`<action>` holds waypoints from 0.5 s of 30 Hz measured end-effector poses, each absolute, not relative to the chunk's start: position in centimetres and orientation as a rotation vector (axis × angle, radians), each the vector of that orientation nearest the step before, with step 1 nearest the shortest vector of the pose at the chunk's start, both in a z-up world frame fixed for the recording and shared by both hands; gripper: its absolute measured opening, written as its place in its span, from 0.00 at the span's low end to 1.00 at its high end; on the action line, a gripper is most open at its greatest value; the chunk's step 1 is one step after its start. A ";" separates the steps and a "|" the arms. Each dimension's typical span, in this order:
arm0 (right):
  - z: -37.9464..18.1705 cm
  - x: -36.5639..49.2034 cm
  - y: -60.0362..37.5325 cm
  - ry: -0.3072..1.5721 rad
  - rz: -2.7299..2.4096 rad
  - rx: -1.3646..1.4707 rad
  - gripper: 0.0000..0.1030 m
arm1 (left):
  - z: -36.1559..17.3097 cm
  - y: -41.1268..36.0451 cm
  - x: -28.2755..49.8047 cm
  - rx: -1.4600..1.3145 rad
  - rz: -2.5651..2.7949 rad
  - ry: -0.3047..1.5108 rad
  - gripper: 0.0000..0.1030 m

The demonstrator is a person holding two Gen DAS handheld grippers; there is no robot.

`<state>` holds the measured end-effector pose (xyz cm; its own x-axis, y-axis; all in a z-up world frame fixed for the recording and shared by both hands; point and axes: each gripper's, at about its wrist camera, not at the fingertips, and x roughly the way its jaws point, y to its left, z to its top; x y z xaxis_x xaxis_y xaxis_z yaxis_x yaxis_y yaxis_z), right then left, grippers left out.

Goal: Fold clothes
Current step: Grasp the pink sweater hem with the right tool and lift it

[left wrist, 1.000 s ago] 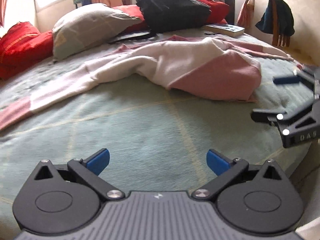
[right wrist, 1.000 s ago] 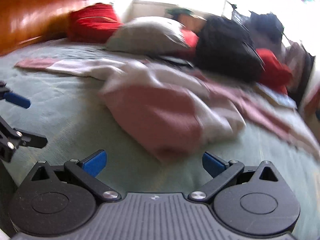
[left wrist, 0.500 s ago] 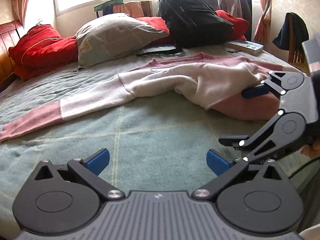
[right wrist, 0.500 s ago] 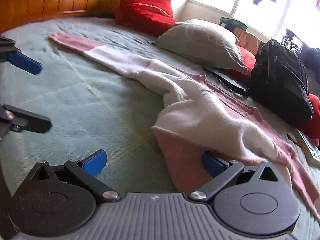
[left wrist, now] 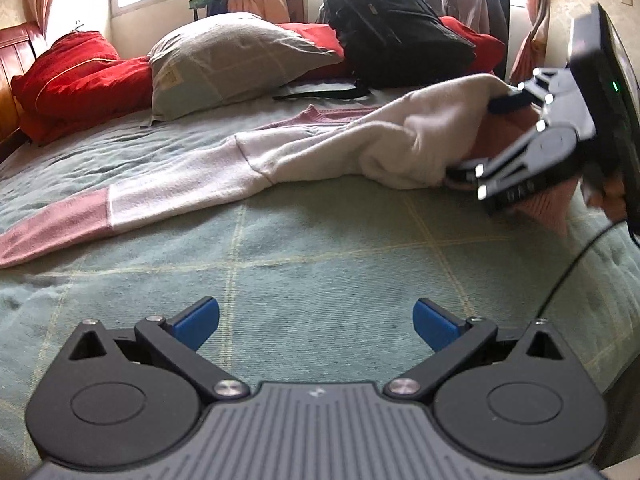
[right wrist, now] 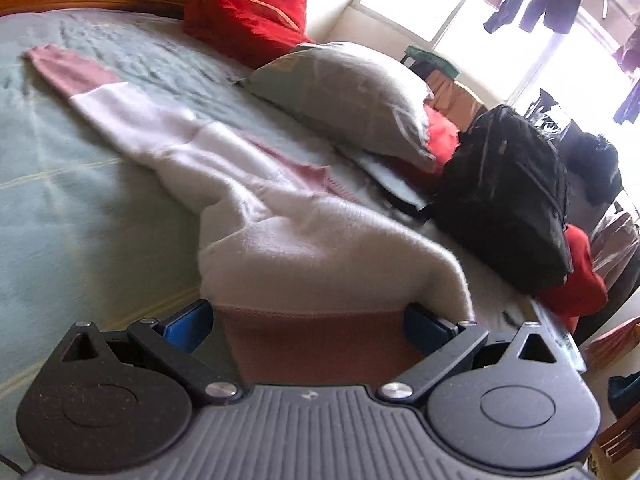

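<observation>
Between the fingers of the right gripper [right wrist: 308,322] sits the pink hem of the sweater [right wrist: 280,240]. The blue pads stand wide apart on either side of the cloth, and whether they clamp it cannot be told from either view. In the left wrist view the same gripper [left wrist: 476,140] is raised at the right edge, with white and pink cloth bunched at its fingers and lifted off the bed [left wrist: 320,248]; a cable hangs below it.

The left gripper [left wrist: 316,320] is open, its pads wide apart with nothing between them, low over bare green blanket near the front of the bed.

The sweater runs from the right gripper across the bed. One long sleeve [left wrist: 120,208], white with a pink cuff, lies flat toward the left edge. The pink neckline lies flat behind the lifted part.

Behind the sweater, a grey pillow [left wrist: 232,56] rests against red pillows [left wrist: 76,76]. A black backpack [left wrist: 392,32] stands just beside the grey pillow, near the window.
</observation>
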<state>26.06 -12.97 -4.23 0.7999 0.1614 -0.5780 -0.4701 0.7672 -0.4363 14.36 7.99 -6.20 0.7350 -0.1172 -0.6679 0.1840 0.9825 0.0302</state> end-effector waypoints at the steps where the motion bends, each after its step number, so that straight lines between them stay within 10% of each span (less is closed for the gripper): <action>1: -4.0 26.6 -13.1 0.538 0.353 -0.609 1.00 | -6.2 8.0 14.4 0.095 -0.164 0.729 0.99; 15: -4.4 36.6 -16.9 0.716 0.296 -0.336 1.00 | -6.7 8.4 15.0 0.082 -0.155 0.754 0.99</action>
<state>36.57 -16.90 -4.41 0.7172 0.1493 -0.6807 -0.3756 0.9056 -0.1971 15.04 8.37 -6.70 0.7183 -0.1109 -0.6868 0.1697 0.9853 0.0184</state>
